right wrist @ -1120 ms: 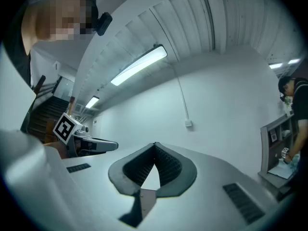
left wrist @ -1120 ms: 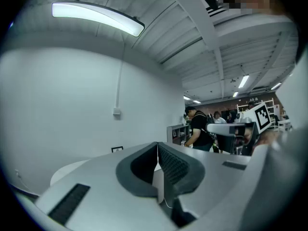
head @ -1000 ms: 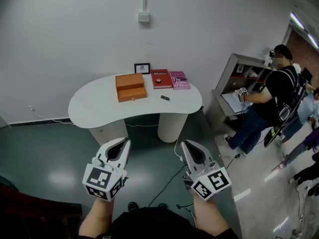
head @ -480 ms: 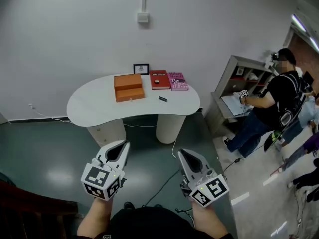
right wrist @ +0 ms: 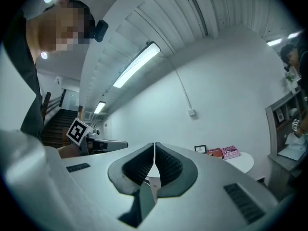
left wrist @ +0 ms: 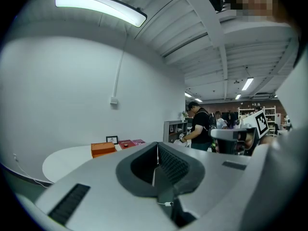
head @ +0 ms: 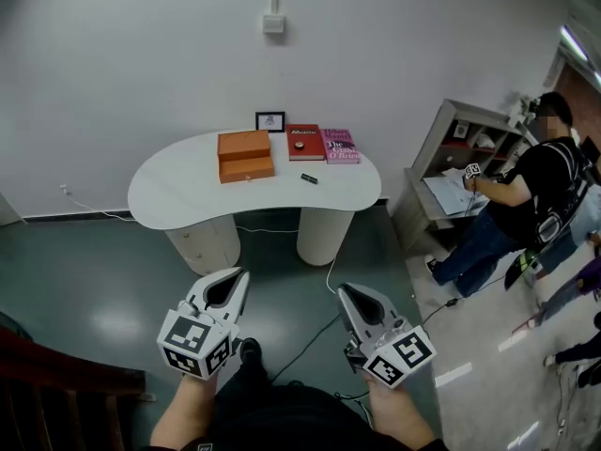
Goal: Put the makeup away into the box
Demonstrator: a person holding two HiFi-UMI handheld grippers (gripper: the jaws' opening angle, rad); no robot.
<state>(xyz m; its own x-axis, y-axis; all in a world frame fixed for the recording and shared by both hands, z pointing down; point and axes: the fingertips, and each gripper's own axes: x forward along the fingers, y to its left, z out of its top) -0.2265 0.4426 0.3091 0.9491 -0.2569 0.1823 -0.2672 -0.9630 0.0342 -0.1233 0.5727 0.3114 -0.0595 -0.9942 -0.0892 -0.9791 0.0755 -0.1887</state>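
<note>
**White kidney-shaped table [head: 188, 195] well ahead**

Left gripper [head: 242, 273] and right gripper [head: 342, 290] hang over the green floor [head: 94, 289], jaws pressed together on nothing. Orange rectangular box [head: 245, 155] sits on the table; small dark makeup stick [head: 309, 178] lies right of it, apart.

The head camera looks from high above and behind both claws, steeply down and forward. The left gripper [head: 240, 274] and right gripper [head: 342, 290] sit close at the bottom of its view. The white kidney-shaped table [head: 178, 191] stands well beyond their tips.

Each gripper camera rides just behind its own jaws and looks nearly level along them. All three views share the table. The left gripper view sees the table [left wrist: 62, 160] far ahead, left of its tips. The right gripper view sees the table [right wrist: 246, 160] ahead to the right. Each also catches the other claw's black-and-white marker cube [left wrist: 260, 123] alongside.
</note>
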